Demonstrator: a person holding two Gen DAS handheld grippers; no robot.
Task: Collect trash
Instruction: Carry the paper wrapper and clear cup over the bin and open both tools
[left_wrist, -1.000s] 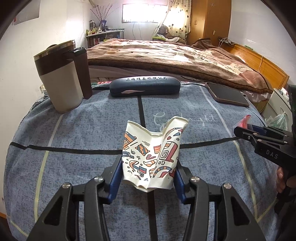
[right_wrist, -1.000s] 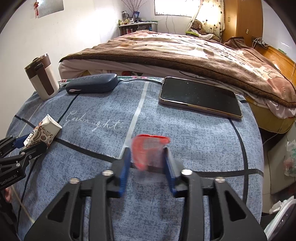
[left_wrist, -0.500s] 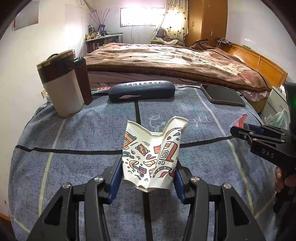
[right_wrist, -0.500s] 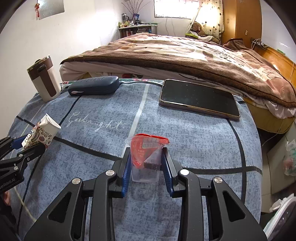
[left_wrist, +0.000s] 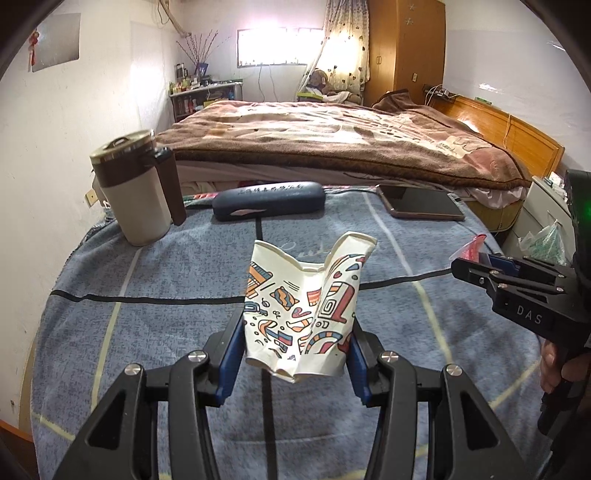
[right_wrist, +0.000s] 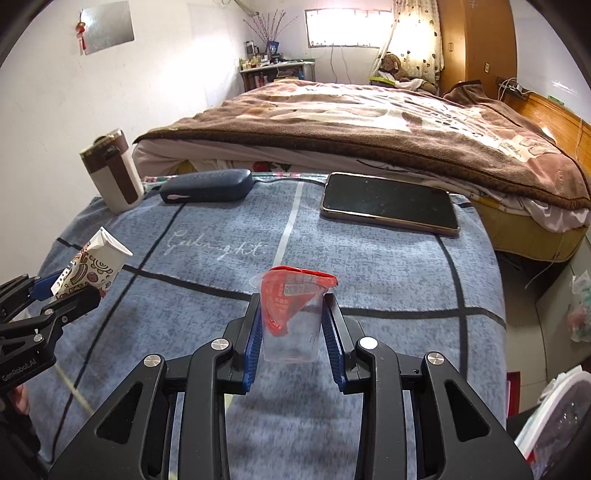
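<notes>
— Trash in both grips, see? Crumpled paper cup (left_wrist: 303, 314) pinched between the left gripper (left_wrist: 295, 354) fingers, lifted over the blue cloth (left_wrist: 166, 269).

— And the right gripper (right_wrist: 293, 332)?

— Clamped on a clear plastic cup (right_wrist: 291, 317) with a red lid. Beyond its fingers lies a phone (right_wrist: 389, 206); farther left, a dark case (right_wrist: 207, 184) and mug (right_wrist: 112, 170).

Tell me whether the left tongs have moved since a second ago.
Yes. In the left wrist view the tumbler and glasses case sit lower, so the left tongs, gripping the crushed paper cup, tilted upward, apparently lifting.
</notes>
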